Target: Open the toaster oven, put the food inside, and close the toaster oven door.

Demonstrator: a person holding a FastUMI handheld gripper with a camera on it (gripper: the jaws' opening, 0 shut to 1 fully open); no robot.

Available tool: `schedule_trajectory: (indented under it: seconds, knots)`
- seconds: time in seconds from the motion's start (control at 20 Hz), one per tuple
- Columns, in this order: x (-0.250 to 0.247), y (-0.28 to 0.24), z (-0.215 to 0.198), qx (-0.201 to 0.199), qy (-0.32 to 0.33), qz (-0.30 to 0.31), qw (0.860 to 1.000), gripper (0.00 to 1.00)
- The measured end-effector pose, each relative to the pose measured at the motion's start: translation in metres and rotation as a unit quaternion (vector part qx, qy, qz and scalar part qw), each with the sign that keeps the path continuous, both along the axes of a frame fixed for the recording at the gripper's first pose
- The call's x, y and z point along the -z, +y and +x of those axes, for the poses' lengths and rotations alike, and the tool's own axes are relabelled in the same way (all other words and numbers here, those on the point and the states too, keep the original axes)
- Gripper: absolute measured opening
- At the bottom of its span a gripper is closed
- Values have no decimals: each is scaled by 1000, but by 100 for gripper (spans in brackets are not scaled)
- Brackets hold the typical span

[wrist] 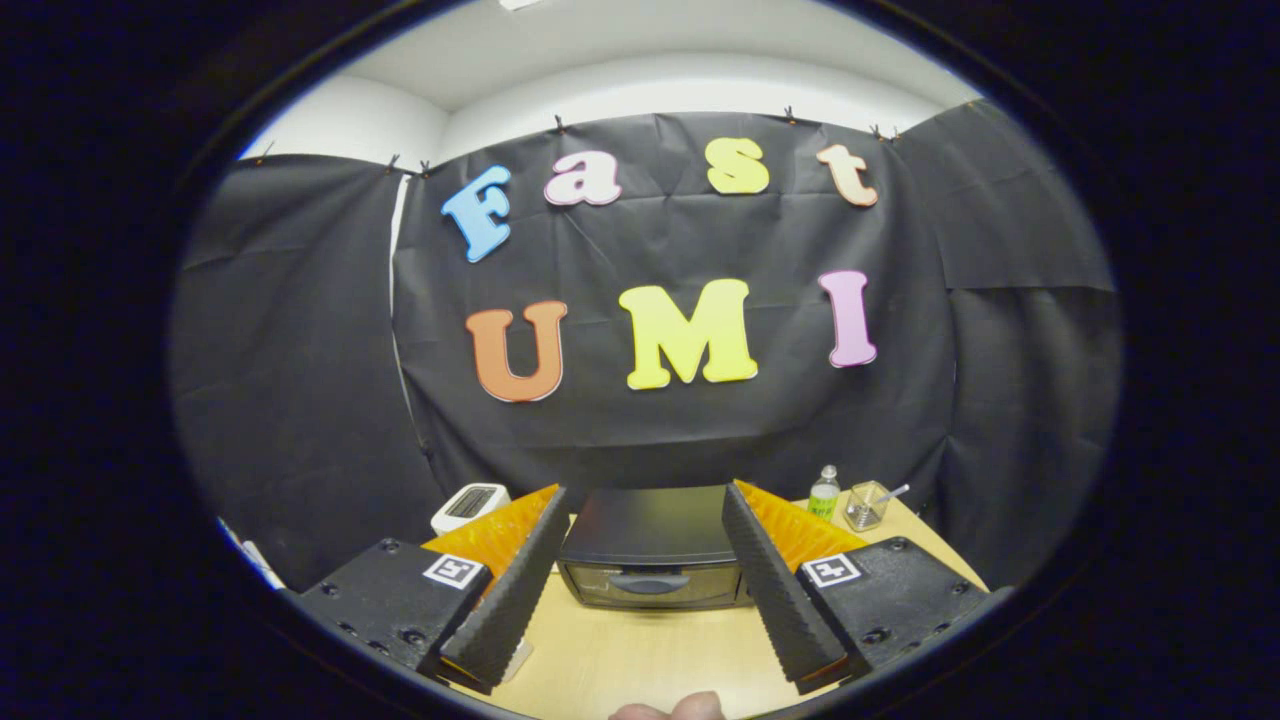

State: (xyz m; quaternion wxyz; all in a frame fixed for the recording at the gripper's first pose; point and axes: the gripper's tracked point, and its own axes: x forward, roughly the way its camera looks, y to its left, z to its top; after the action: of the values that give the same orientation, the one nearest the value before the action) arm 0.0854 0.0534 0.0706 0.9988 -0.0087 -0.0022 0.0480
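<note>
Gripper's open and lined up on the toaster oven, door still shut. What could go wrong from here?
1. The gripper is well short of the toaster oven; its low door handle could be missed.
2. The oven is light-looking on a smooth table, so pulling may slide it.
3. The bottle and glass beside it could be knocked.

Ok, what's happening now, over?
Gripper open, holding nothing. Toaster oven beyond the fingers, door shut. Bare table between them, nothing blocking. Bottle off to the side.
</note>
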Motion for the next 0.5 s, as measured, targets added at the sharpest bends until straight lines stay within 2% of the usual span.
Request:
schedule_trajectory:
  seconds: [0.2, 0.5]
  knots:
    - [4, 0, -31, 1, -4, 2, 1000, 100]
    - [1, 7, -43, 9, -17, 3, 1000, 100]
